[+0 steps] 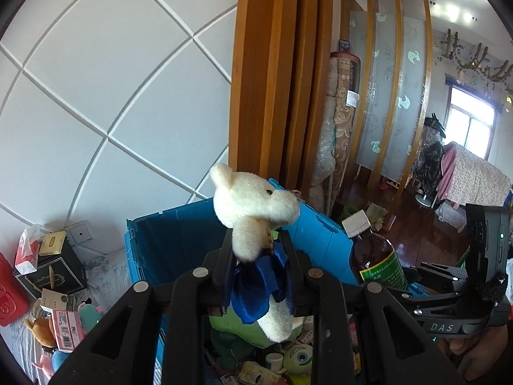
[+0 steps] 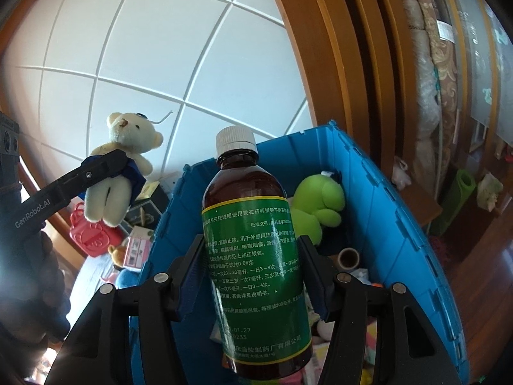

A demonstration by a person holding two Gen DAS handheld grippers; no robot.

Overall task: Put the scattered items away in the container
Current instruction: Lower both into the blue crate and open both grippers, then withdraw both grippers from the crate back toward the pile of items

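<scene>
A cream teddy bear [image 1: 253, 202] with a blue bow sits between the fingers of my left gripper [image 1: 256, 237], above the open blue bin [image 1: 320, 234]. The jaws stand apart and the pads do not squeeze the bear. From the right wrist view the bear [image 2: 128, 147] hangs at the left gripper [image 2: 105, 163], left of the bin [image 2: 368, 192]. A brown medicine bottle [image 2: 253, 256] with a white cap and green label stands between the fingers of my right gripper [image 2: 251, 240], over the bin, pads loose beside it. The bottle [image 1: 375, 253] also shows by the bin's right wall.
Inside the bin lie a green plush [image 2: 317, 205], a tape roll [image 2: 349, 257], a one-eyed green toy [image 1: 299, 357] and small boxes. Left of the bin, on patterned bedding, are a black box [image 1: 51, 272], a pink carton [image 1: 67, 330], plush toys [image 1: 41, 333] and a red item [image 2: 93, 234].
</scene>
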